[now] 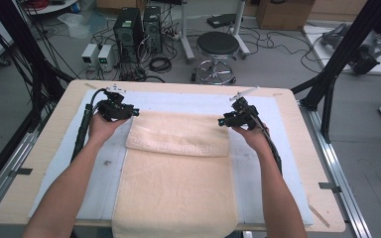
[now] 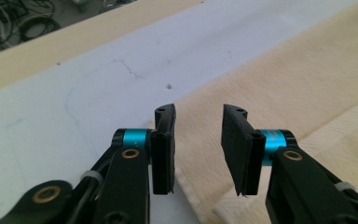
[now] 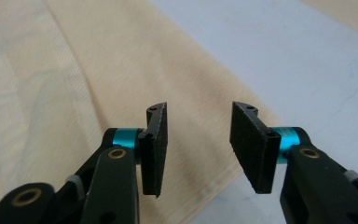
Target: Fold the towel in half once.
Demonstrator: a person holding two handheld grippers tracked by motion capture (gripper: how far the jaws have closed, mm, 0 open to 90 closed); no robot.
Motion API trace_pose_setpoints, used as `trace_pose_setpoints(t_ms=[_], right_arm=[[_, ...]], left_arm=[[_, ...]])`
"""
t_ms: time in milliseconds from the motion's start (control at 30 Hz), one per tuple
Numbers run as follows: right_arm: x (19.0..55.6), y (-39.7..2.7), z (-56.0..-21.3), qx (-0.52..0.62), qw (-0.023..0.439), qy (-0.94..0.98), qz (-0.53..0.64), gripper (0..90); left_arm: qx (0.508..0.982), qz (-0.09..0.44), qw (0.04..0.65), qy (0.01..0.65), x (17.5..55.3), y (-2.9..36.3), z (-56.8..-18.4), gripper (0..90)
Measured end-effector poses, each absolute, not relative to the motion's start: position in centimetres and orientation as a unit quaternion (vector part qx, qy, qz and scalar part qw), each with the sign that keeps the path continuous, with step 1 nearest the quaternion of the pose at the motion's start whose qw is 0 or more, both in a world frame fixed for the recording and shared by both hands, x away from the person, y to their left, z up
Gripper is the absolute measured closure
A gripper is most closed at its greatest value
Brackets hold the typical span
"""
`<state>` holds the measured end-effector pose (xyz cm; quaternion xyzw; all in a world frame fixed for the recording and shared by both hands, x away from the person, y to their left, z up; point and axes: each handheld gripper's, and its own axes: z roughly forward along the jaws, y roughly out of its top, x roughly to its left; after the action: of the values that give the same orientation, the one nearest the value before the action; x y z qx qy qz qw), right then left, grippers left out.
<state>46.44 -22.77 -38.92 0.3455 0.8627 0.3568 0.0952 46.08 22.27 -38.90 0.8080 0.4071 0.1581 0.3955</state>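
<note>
From the high view I see my two hands at the middle of the frame, each holding a black gripper over a cream towel [image 1: 176, 178] that lies down the centre of a wooden table [image 1: 297, 129] on a pale blue-white mat [image 1: 104, 173]. The towel's far end is folded back toward me, and a woven key-pattern band runs along the folded edge; I can read no lettering or brand on it. My left gripper [image 1: 131, 112] sits at the fold's upper left corner, my right gripper [image 1: 222, 121] at its upper right corner.

In the left gripper view, the left gripper [image 2: 198, 144] has its jaws parted with nothing between them; towel edge and mat lie beneath, and faint scuff marks show on the mat. The right gripper view shows the right gripper [image 3: 198, 144] likewise open and empty above the towel's hemmed edge.

The high view alone takes in the floor beyond the table: a round black stool [image 1: 218, 47], two computer towers [image 1: 139, 29] and loose cables; no labels there are legible
</note>
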Motion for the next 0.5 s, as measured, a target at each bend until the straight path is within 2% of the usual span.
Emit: trace_pose_setpoints(t_ms=[100,200,367,400,500], right_arm=[[45.3,-23.0,-39.8,0.340,0.076,0.863,0.367,52.7],[44.1,-22.9,-40.1,0.329,0.060,0.864,0.376,50.9],[42.3,-23.4,-39.8,0.309,0.039,0.861,0.402,48.3],[41.9,-23.5,-39.8,0.307,0.034,0.861,0.404,47.9],[40.9,-23.7,-39.6,0.296,0.026,0.863,0.410,47.2]], left_arm=[[0.803,0.128,0.419,0.403,44.9,23.0,-40.0,60.2],[0.802,0.097,0.435,0.398,43.9,23.4,-40.7,54.6],[0.816,0.057,0.424,0.389,42.7,23.3,-41.6,50.0],[0.819,0.055,0.422,0.385,42.4,23.3,-41.8,49.7],[0.825,0.043,0.423,0.373,41.7,23.2,-42.1,56.6]])
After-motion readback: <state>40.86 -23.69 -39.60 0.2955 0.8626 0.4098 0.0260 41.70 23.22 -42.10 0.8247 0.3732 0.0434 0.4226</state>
